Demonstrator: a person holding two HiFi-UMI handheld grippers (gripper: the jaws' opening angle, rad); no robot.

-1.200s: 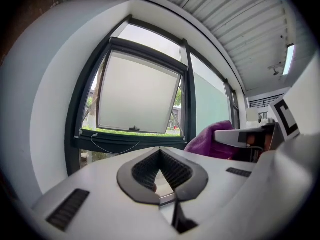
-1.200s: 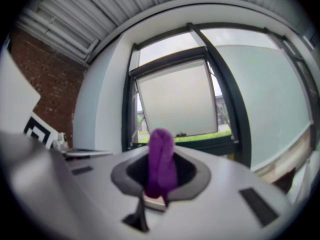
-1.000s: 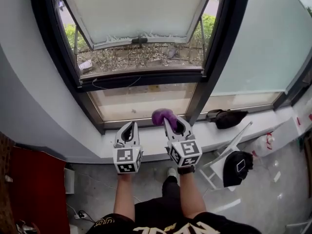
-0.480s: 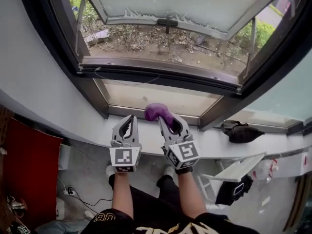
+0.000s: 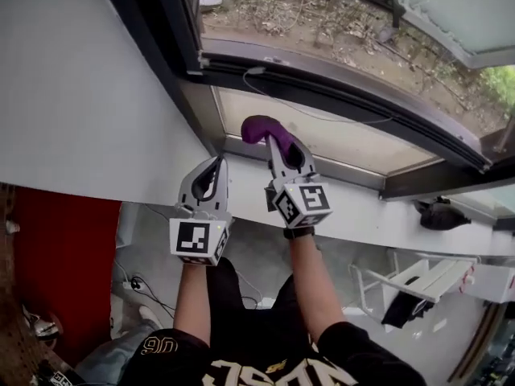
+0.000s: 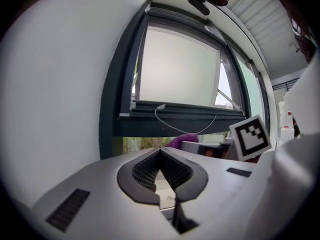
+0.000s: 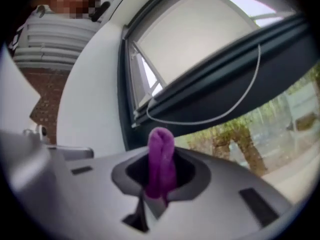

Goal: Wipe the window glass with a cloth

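**Both claws now at the left end of the window**

Since a second ago my two hands have carried the claws leftward along the window, and the white wall [image 5: 80, 79] fills far more of the head view than it did. My grip has not changed.

My right gripper [image 5: 278, 145] is clamped on the purple cloth [image 5: 257, 127]. The cloth stands up between the jaws as a folded roll, its rounded end poking past the tips. In the head view that end lies over the bottom left corner of the lower pane [image 5: 338, 139], by the dark frame [image 5: 322, 87]. I cannot tell whether it touches the glass.

My left gripper [image 5: 217, 164] hangs just beside the right one, a little further back, facing the wall. Its jaws are together with nothing between them.

A white cable [image 7: 240, 104] droops along the frame's crossbar. Above it the hinged sash [image 6: 177, 66] is tilted outward.
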